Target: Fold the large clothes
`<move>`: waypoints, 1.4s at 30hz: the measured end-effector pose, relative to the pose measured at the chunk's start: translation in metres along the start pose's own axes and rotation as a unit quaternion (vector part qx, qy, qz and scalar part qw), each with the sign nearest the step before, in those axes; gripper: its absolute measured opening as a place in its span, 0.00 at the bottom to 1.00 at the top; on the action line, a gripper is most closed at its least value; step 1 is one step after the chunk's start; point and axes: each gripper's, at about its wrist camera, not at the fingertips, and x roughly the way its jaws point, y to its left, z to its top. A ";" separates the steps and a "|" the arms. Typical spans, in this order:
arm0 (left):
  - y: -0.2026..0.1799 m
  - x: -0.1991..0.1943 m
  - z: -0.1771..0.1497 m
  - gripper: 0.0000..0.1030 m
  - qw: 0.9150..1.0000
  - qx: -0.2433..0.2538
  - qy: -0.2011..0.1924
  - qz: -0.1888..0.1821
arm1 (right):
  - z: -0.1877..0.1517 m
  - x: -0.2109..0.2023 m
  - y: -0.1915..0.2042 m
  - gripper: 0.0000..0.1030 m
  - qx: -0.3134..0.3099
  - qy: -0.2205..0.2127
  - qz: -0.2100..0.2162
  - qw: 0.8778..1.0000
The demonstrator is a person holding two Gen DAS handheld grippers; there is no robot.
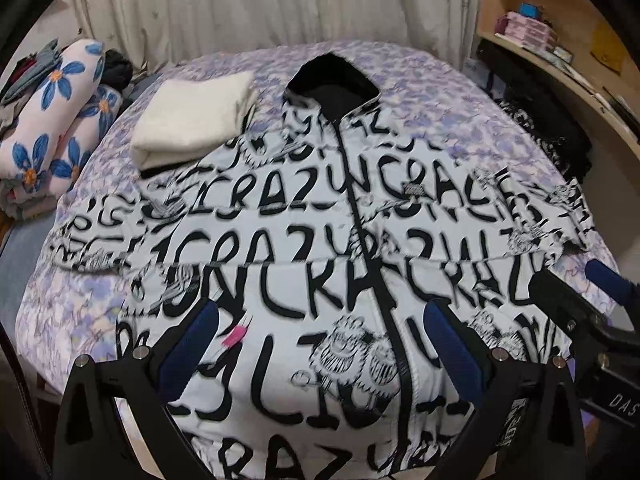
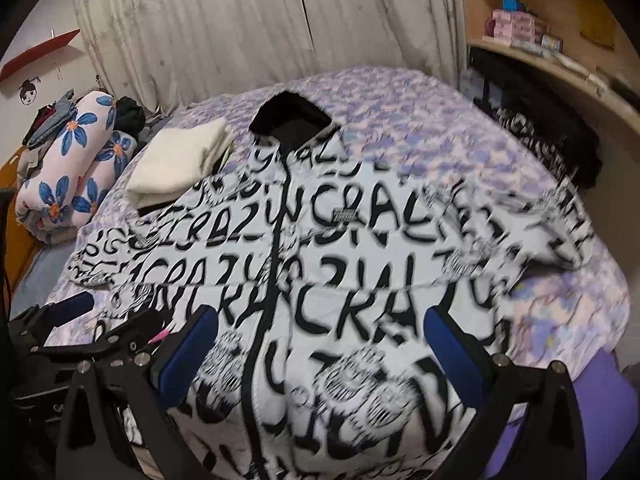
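Nearest the left wrist camera, the left gripper (image 1: 320, 344) hangs with its two blue-padded black fingers (image 1: 192, 344) spread wide apart over the lower front of a puffy white jacket printed with black "CRAZY" lettering and cartoon faces (image 1: 320, 240); nothing sits between its pads. A small pink tag (image 1: 235, 335) lies on the jacket just beside the left finger. The right gripper (image 2: 320, 344), seen from its own camera, is likewise splayed open above the jacket's (image 2: 340, 280) hem, to the right of the black zipper line (image 2: 272, 264), and holds nothing. Each gripper shows at the edge of the other's view: the right one (image 1: 576, 292) at the jacket's right side, the left one (image 2: 108, 320) low at the left. The jacket lies face up and spread flat on a bed covered with a purple and pink floral quilt (image 1: 440, 92), zipped shut, its sleeves spread out to either side and its black collar (image 1: 334, 80) pointing toward the far end. A folded cream-white towel or garment (image 1: 192, 120) rests on the quilt beside the collar, touching the jacket's left shoulder. Farther left, rolled pink bedding with blue flowers (image 1: 56, 112) sits at the bed's edge with dark clothes heaped on it. A pale pleated curtain (image 1: 240, 4) hangs behind the bed, and wooden shelves with pink boxes (image 1: 528, 28) stand at the right.
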 end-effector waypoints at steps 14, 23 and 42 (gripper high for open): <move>-0.021 -0.003 0.056 0.98 0.998 0.009 -0.033 -0.049 | 0.044 -0.021 -0.018 1.00 -0.036 -0.057 -0.016 0.998; -0.042 -0.004 0.103 0.99 0.996 0.021 -0.058 -0.061 | 0.079 -0.046 -0.042 1.00 -0.060 -0.130 -0.079 0.986; -0.142 0.073 0.157 0.99 0.993 0.043 -0.085 -0.066 | 0.101 -0.013 -0.216 1.00 0.099 -0.109 -0.169 0.975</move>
